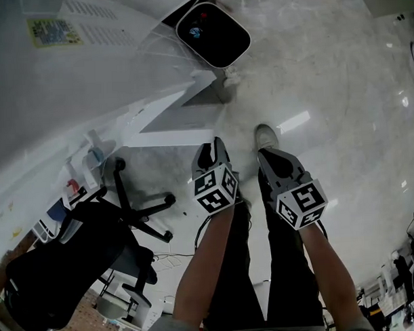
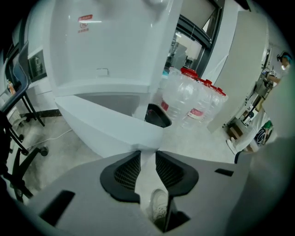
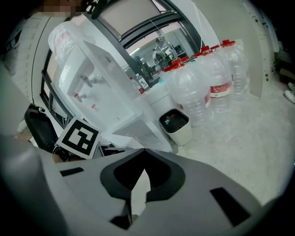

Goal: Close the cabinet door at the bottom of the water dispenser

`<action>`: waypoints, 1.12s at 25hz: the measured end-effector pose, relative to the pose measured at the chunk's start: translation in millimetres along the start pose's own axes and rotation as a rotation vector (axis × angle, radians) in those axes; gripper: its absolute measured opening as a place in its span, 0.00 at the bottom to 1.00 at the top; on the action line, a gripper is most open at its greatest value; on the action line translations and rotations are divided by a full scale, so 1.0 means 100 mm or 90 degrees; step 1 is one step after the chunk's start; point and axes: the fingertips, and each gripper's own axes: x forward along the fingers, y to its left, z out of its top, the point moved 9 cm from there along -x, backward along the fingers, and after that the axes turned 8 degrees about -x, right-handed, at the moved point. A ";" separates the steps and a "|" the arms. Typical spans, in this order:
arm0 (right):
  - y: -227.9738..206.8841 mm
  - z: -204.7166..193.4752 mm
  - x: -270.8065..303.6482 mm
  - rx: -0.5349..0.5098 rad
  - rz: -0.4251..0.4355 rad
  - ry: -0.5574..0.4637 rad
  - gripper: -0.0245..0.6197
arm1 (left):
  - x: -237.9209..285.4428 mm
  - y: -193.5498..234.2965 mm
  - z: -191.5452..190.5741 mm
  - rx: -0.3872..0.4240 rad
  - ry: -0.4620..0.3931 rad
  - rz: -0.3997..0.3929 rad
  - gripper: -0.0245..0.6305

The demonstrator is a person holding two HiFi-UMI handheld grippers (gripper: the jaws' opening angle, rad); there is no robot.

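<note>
The cabinet door (image 2: 106, 125) at the bottom of the white water dispenser (image 2: 106, 41) stood swung out and open, leaving the grey hollow of the cabinet (image 2: 108, 99) exposed behind it; in the head view the door (image 1: 171, 137) jutted out from the dispenser (image 1: 102, 70) over the pale floor, just ahead of the two grippers. The left gripper (image 2: 147, 154) pointed at the door's free corner, its ribbed pads (image 2: 126, 171) a narrow gap apart with only floor and a white shoe (image 2: 159, 207) showing through; the corner lay right at the tips, though whether it touched them could not be told. The right gripper (image 3: 143, 152) had its jaws brought together at the tips and held nothing; it was aimed past the dispenser towards a small white trash bin (image 3: 177, 124) and a cluster of large red-capped water bottles (image 3: 212, 78). From the head view the left gripper (image 1: 210, 149) and the right gripper (image 1: 268, 159) were side by side above the person's dark trouser legs, each held on a bare forearm; the bin (image 1: 212, 33) stood beyond the dispenser, and a black office chair (image 1: 74, 254) was well off to the left. In the left gripper view the bin (image 2: 156, 115) sat just beyond the door, with the bottles (image 2: 189, 99) beside it.
</note>
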 end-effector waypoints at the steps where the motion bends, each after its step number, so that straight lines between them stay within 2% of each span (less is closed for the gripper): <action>1: -0.04 0.04 0.01 0.002 0.000 0.000 0.05 | 0.03 -0.03 0.04 0.003 0.000 0.003 0.20; 11: -0.48 0.37 0.18 0.007 -0.001 0.011 0.05 | 0.36 -0.26 0.47 0.023 -0.007 0.024 0.19; 15: -0.63 0.58 0.26 0.001 -0.002 0.007 0.05 | 0.56 -0.29 0.66 -0.015 0.007 0.030 0.19; 19: -0.74 0.74 0.34 -0.002 0.001 0.003 0.05 | 0.71 -0.31 0.86 -0.051 -0.004 0.036 0.19; 28: -0.81 0.94 0.43 -0.009 0.009 -0.001 0.05 | 0.84 -0.37 1.12 -0.046 -0.032 0.036 0.19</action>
